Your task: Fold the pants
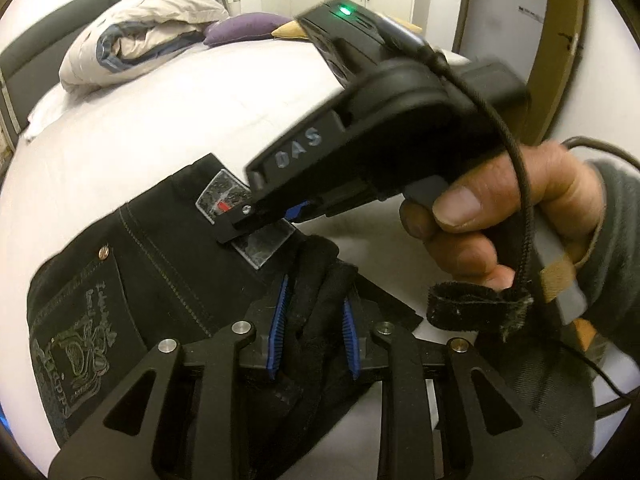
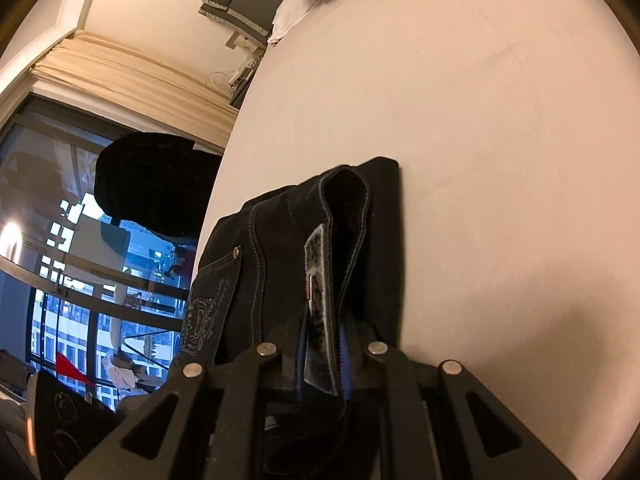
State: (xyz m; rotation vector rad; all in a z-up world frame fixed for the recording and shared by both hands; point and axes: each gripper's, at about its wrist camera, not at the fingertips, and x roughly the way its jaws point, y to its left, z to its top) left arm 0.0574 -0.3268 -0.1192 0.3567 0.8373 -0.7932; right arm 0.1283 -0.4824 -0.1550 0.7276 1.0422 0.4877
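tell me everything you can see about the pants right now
The pants are black denim with pale contrast stitching, a copper rivet, an embroidered back pocket and a patch label at the waistband. They lie bunched on the white bed. Both grippers clamp the fabric: the left gripper on a dark fold, the right gripper at the label.

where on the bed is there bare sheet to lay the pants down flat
Bare sheet runs between the pants and the rolled duvet with the purple pillow at the headboard end; the right wrist view shows more beyond the waistband. It is crowded near the cameras: the left gripper and right gripper both clamp bunched fabric there.
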